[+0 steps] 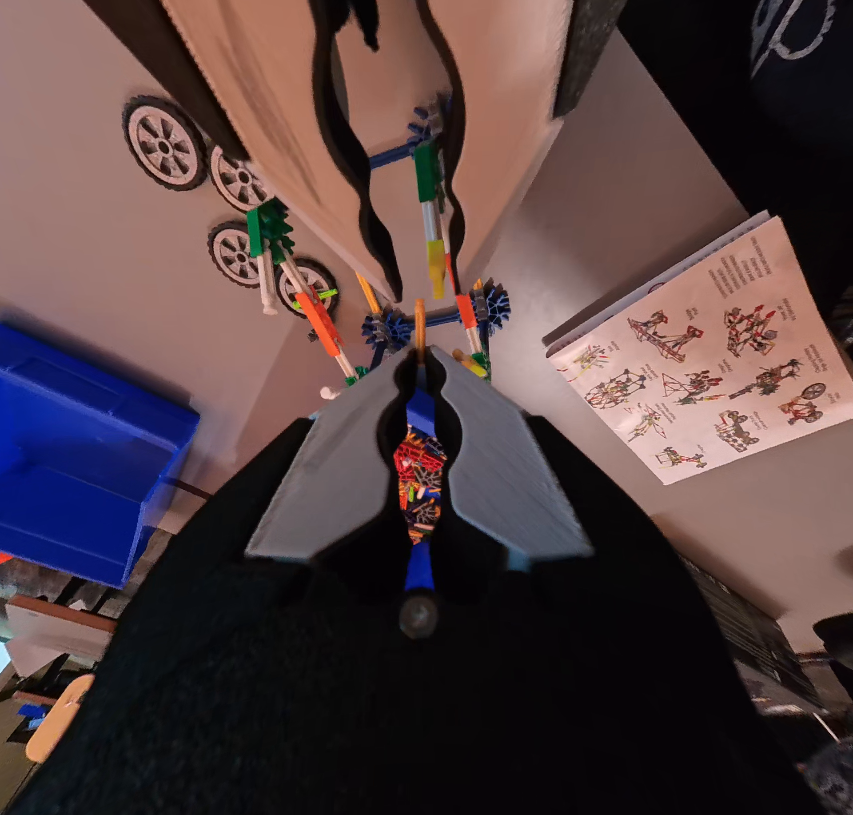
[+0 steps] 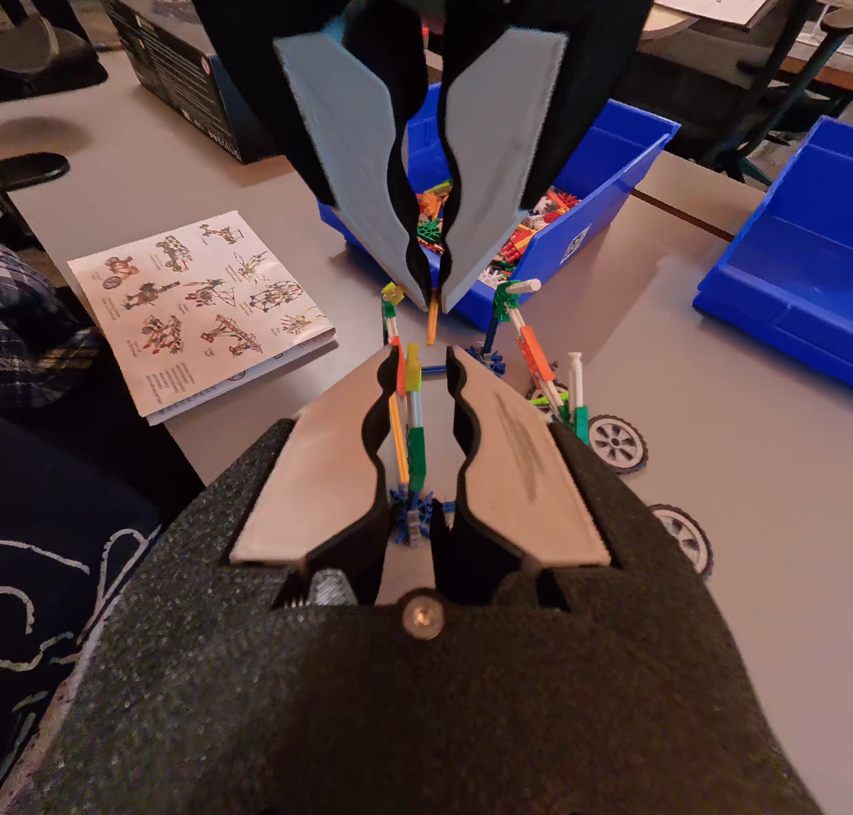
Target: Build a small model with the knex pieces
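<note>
The left gripper (image 1: 421,353) has its jaws pinched on a thin orange plastic rod (image 2: 432,316) above the colourful rod-and-connector frame (image 2: 411,428); the right gripper (image 2: 422,354), jaws narrowly parted, straddles that frame on the grey tabletop (image 2: 692,331).

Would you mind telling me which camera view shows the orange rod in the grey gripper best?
The right wrist view: the orange rod hangs clear below the left gripper, which is shut on it, over the table. The left wrist view shows only the rod's end poking past that gripper's closed tips.
</note>
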Demonstrator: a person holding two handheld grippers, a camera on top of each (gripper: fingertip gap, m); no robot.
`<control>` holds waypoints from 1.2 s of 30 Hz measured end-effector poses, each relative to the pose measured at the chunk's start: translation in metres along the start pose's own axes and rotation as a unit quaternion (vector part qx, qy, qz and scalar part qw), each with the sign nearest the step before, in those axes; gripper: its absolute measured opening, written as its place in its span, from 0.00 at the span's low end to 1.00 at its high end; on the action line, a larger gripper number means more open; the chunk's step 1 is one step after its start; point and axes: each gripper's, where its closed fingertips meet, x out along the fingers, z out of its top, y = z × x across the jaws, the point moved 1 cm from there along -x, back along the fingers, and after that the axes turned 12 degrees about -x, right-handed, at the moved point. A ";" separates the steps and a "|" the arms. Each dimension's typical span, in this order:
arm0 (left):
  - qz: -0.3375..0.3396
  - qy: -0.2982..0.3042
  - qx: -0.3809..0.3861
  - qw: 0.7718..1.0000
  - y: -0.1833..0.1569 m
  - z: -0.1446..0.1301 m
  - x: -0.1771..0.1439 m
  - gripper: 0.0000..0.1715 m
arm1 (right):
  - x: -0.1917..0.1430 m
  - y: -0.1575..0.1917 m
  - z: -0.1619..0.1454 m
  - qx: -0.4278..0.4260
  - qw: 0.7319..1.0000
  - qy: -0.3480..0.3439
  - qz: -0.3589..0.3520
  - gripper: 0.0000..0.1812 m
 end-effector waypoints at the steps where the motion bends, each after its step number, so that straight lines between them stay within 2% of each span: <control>1: 0.000 0.004 0.001 1.000 0.000 -0.001 0.001 0.00 | -0.001 0.000 -0.001 0.003 1.000 -0.003 0.003 0.11; 19: -0.015 0.011 0.017 1.000 -0.006 0.013 -0.001 0.00 | -0.005 0.007 -0.003 0.015 0.999 -0.034 0.035 0.11; 27: -0.019 0.018 0.021 0.999 -0.010 0.016 -0.001 0.00 | -0.008 0.008 -0.004 0.031 0.996 -0.068 0.043 0.04; 36: -0.016 0.017 0.023 0.999 -0.012 0.021 -0.002 0.01 | -0.009 0.011 -0.006 0.034 0.995 -0.071 0.054 0.08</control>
